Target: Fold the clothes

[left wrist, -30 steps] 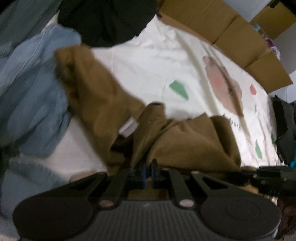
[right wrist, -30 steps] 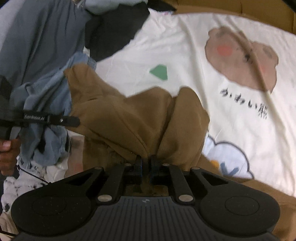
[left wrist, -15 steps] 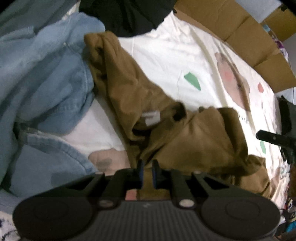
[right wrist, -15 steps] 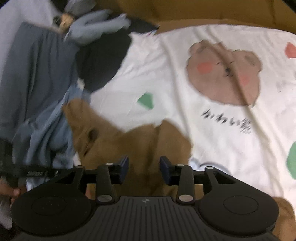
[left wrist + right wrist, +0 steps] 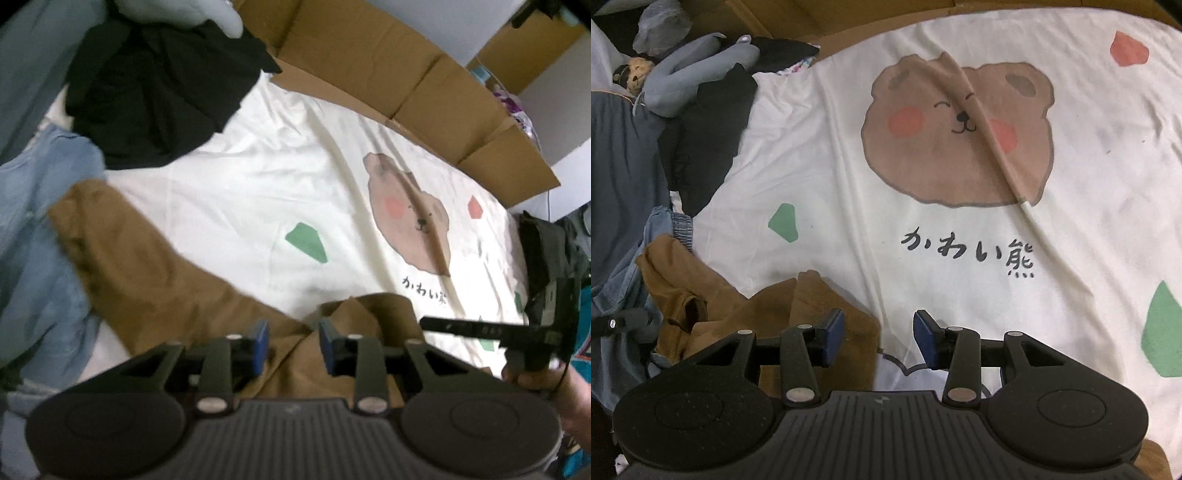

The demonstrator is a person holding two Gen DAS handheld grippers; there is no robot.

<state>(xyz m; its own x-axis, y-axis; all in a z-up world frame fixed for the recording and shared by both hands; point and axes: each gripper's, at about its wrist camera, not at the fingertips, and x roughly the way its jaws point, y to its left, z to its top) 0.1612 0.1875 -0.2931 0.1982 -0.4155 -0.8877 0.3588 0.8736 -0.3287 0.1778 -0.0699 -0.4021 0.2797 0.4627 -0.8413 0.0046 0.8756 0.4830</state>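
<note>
A brown garment [image 5: 147, 273] lies rumpled on the white bear-print sheet [image 5: 258, 184], stretching from the left clothes pile down under my left gripper [image 5: 291, 343]. That gripper is open, its blue pads apart just above the cloth, holding nothing. In the right wrist view the same brown garment [image 5: 713, 306] sits at the lower left, and my right gripper [image 5: 877, 339] is open over the sheet [image 5: 849, 184] beside the garment's edge. The right gripper's body [image 5: 517, 328] and a hand show at the right of the left wrist view.
A black garment [image 5: 155, 85] and light blue denim clothes [image 5: 33, 221] pile up at the left. Cardboard box walls [image 5: 406, 74] border the far side of the sheet. A grey-blue plush toy [image 5: 690, 74] lies at the upper left of the right wrist view.
Both grippers have let go of the brown garment: the right opened first, then the left. The garment has dropped flatter onto the sheet and both grippers have pulled back.
</note>
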